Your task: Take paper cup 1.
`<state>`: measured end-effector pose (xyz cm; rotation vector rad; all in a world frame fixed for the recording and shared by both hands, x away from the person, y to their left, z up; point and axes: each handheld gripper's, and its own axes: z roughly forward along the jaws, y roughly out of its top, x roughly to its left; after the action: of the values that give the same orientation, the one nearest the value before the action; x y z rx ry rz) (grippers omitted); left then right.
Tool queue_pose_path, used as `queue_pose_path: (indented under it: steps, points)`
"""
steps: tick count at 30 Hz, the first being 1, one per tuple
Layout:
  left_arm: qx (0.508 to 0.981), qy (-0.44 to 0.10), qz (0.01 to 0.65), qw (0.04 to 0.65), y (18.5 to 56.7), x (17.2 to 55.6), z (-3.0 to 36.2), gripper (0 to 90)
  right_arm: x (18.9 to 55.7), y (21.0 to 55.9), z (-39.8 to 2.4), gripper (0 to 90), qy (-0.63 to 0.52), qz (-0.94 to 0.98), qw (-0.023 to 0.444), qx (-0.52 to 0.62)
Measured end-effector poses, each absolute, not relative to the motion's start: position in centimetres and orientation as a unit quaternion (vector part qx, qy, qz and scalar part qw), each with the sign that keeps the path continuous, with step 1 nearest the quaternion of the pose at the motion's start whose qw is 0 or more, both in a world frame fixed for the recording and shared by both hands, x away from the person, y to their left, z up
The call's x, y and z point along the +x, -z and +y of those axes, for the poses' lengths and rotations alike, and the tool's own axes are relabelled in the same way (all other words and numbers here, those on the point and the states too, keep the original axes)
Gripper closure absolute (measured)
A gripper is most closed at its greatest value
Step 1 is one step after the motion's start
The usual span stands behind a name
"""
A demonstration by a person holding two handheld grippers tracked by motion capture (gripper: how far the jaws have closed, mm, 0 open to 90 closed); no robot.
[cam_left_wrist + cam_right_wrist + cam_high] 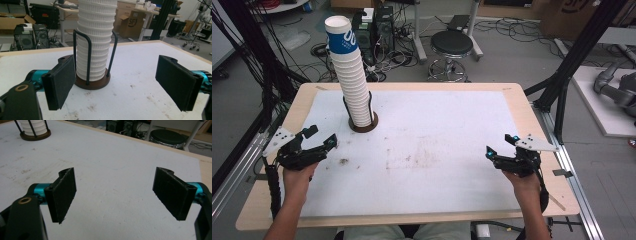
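- Workshop clutter rings a wooden counter (532, 120) covered by a stained white mat (437, 150); beyond its far edge stand a black stool (452, 45) and computer towers (379, 25) among loose cables on the floor.
- Nearest the person, the left tongs (323, 136) hover over the near-left part of the mat, jaws spread wide with nothing between them; in the left gripper view the pads (61, 82) frame bare mat.
- At the near right, the right tongs (501, 145) hang just as wide and just as empty, well apart from anything on the counter.
- Farther back on the left, the stack of paper cups (352, 75) stands in a holder with black wire uprights (88, 60) on a round brown base (93, 83). It rises tall and leans slightly; its top cup carries a blue band.
- The deciding relation: the stack lies straight ahead of the left tongs, its long axis upright, close beyond the pads in the left gripper view. For the right tongs it sits far off, at the top-left corner of the right gripper view (33, 127).
- My reading is that the left hand is the nearer one, though the wire uprights guard the lower cups, so any grasp would likely have to come higher up.
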<state>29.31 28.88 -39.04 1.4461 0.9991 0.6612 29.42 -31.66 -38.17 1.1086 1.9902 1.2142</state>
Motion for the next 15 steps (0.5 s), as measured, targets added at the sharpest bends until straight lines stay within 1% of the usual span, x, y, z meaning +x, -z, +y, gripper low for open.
queue_pose_path:
  steps: [4,7,9,14,15]
  points:
    - [0.620,-0.291,0.426,0.591,39.03,29.27,28.78,16.9,29.28,38.11,-31.69,19.4,-0.455,0.739,0.274,0.414]
    - [0.623,-0.293,0.416,0.595,39.01,29.31,28.73,20.5,29.23,38.01,-31.71,19.3,-0.460,0.738,0.274,0.411]
    - [0.624,-0.296,0.411,0.596,38.96,29.40,28.66,21.2,29.28,37.99,-31.68,19.3,-0.465,0.738,0.273,0.406]
    - [0.621,-0.288,0.399,0.610,38.99,29.55,28.53,22.1,29.11,38.19,-31.71,19.3,-0.465,0.741,0.268,0.404]
    - [0.618,-0.276,0.402,0.616,38.92,29.60,28.55,21.6,29.05,38.18,-31.69,19.3,-0.465,0.740,0.268,0.404]
